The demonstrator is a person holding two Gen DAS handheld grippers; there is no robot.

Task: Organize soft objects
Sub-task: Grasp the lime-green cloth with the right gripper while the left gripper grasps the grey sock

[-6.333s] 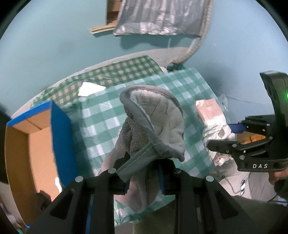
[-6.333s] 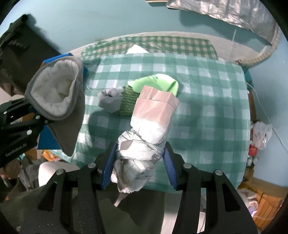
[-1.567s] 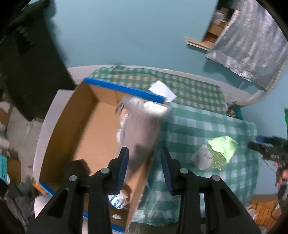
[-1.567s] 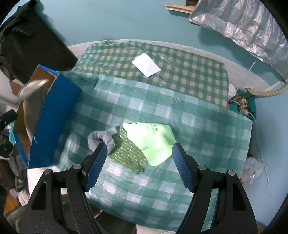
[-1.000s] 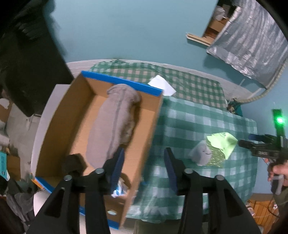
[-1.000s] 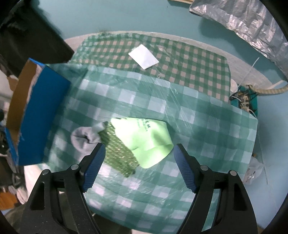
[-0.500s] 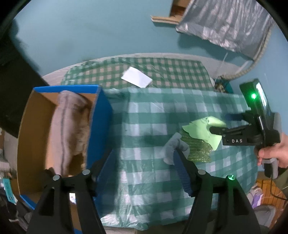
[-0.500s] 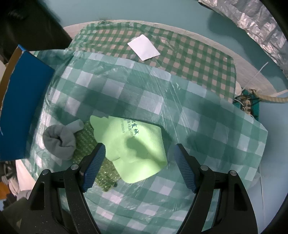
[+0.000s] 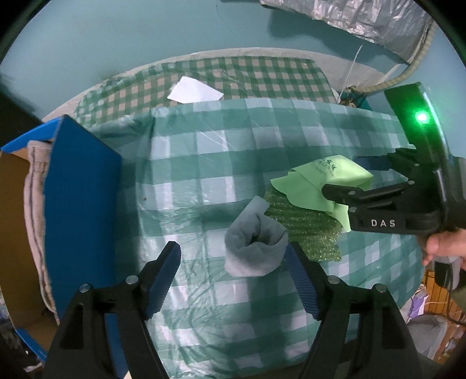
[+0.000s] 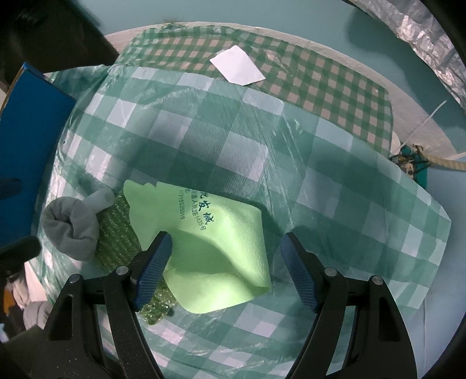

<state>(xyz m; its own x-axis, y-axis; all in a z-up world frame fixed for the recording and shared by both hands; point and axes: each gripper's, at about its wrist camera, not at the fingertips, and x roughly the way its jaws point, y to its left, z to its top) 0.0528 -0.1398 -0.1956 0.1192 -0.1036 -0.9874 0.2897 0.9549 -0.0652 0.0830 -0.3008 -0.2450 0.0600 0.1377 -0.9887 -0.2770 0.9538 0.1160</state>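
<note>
A rolled grey sock (image 9: 254, 247) lies on the checked tablecloth against a glittery green mat (image 9: 305, 230). My left gripper (image 9: 233, 262) hangs over the sock with its jaws opening. The sock sits between the fingers, close to the right one, and the pads do not press it. A light green cloth (image 10: 209, 233) with printed writing lies partly on the mat (image 10: 116, 233). My right gripper (image 10: 225, 242) stands open just above this cloth, one finger on each side of it. The same gripper (image 9: 346, 175) shows at the right of the left wrist view, held by a hand (image 9: 442, 247). The sock (image 10: 72, 230) lies left of it.
A blue cardboard box (image 9: 81, 189) stands at the table's left edge with a grey plush item (image 9: 32, 175) inside. A white paper (image 10: 237, 65) lies at the far side on a second checked cloth. A silver sheet (image 9: 364, 14) hangs on the teal wall.
My left gripper swung from above the box to over the table, sank toward the grey sock and widened its jaws. My right gripper sank closer to the green cloth.
</note>
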